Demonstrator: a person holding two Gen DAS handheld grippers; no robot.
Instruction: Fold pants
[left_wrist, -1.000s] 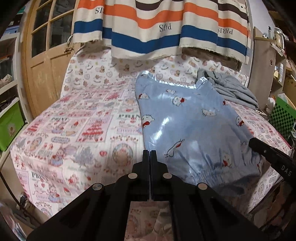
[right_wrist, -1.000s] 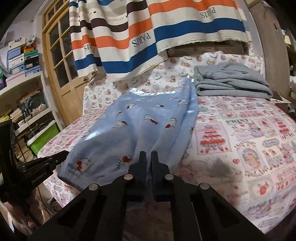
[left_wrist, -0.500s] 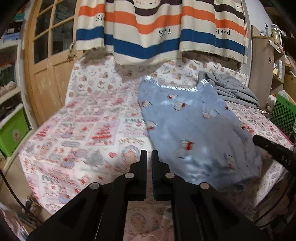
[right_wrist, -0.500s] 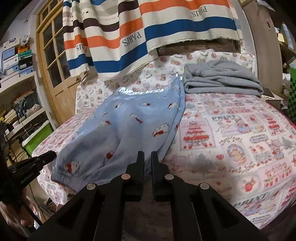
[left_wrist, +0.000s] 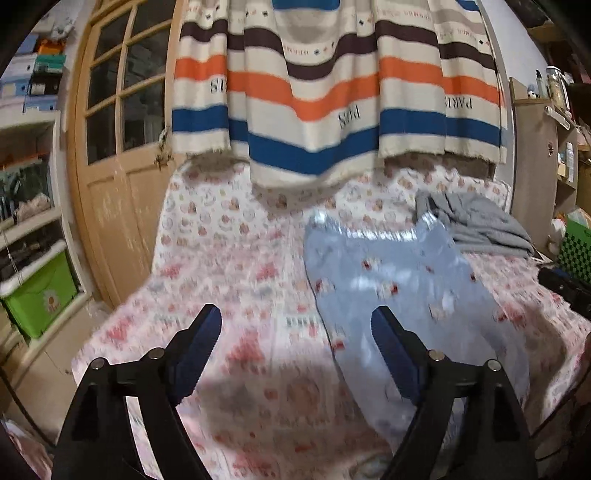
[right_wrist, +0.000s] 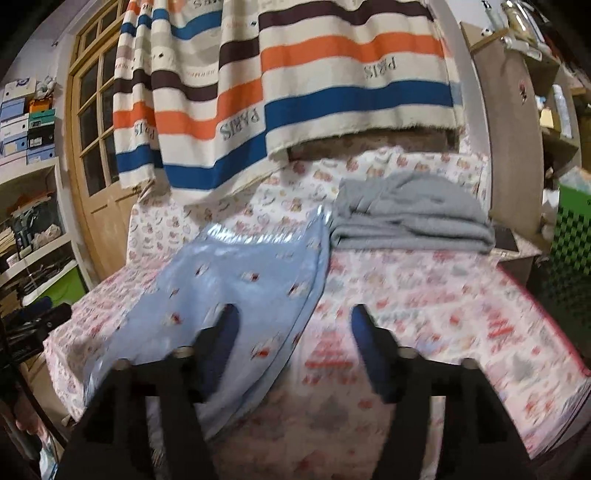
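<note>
Nearest in each wrist view are the jaws themselves: the left hand-held gripper (left_wrist: 295, 325) has just been opening and stands wide with nothing between its pads, only blurred bedsheet beyond them, and the right hand-held gripper (right_wrist: 291, 325) has likewise just been opening and grips nothing, though the near edge of the pants shows past its left finger. Beyond them, the pants (right_wrist: 236, 291), light blue with small red-and-white cartoon prints, lie spread flat on the bed (left_wrist: 229, 295), the near hem close to the bed's front edge and the shiny far edge up toward the pillows. They look thin, light and limp, with a slightly glossy face, so I judge they will sag, drape and perhaps slide when lifted; pinching the two near corners at the gathered hem should give the surest hold. Farther back, a folded grey garment (right_wrist: 413, 218) sits just beside their far right corner, beneath a hanging striped blanket (right_wrist: 295, 103).
</note>
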